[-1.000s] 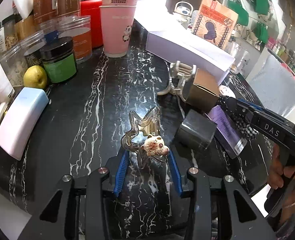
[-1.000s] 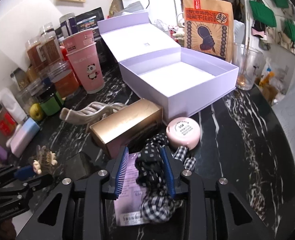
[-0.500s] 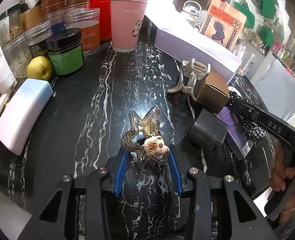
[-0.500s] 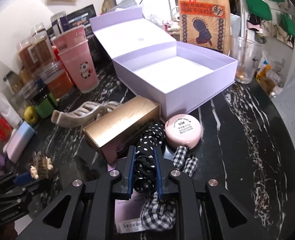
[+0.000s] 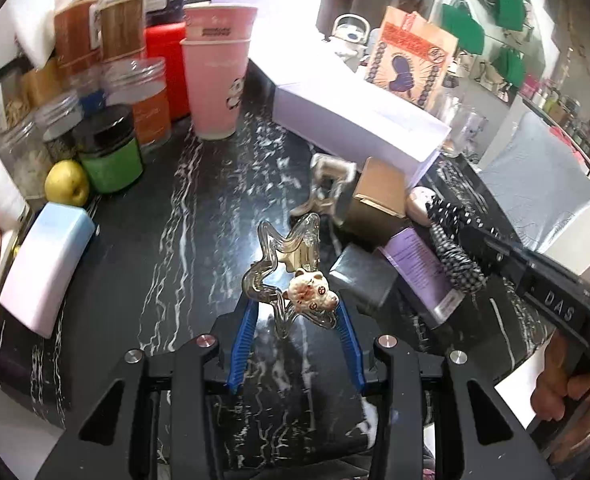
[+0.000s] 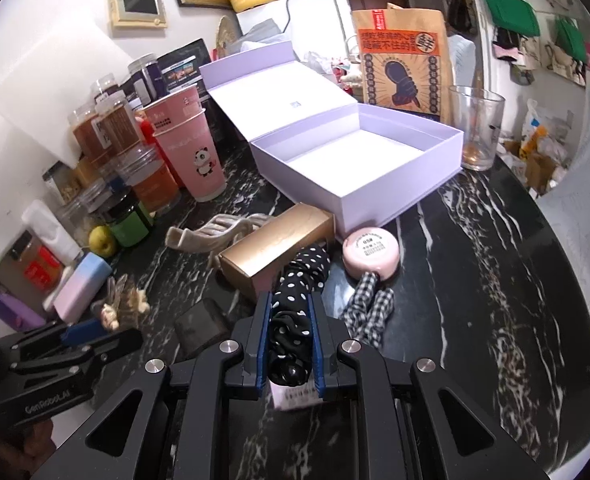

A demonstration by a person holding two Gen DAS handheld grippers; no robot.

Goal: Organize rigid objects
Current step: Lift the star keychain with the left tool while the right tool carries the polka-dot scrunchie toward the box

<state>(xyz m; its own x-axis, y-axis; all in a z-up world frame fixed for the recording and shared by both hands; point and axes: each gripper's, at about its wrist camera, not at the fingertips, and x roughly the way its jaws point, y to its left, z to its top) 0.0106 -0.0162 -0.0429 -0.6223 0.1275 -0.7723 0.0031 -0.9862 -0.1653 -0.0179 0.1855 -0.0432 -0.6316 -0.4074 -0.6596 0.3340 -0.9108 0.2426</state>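
Note:
My left gripper (image 5: 295, 304) is shut on a clear star-shaped hair clip with a small bear charm (image 5: 291, 276), held above the black marble table (image 5: 199, 216). My right gripper (image 6: 289, 300) is shut on a black polka-dot fabric piece (image 6: 299, 280), lifted a little; a checked fabric tail (image 6: 369, 308) hangs beside it. The open lilac box (image 6: 359, 168) stands behind. A gold box (image 6: 275, 246), a beige claw clip (image 6: 211, 234), a pink round compact (image 6: 373, 254) and a dark cube (image 6: 201, 326) lie in front of the lilac box.
Pink cups (image 6: 193, 152), jars (image 6: 139, 184), a green-label jar (image 5: 109, 156), a yellow fruit (image 5: 67, 182) and a pink-blue case (image 5: 47, 264) crowd the left. A purple flat pack (image 5: 419, 264) lies by the cube. A glass (image 6: 477, 132) and a paper bag (image 6: 405, 64) stand behind the box.
My right gripper has closed on the polka-dot fabric and raised it. My left gripper has lifted the star clip and tilted toward the box.

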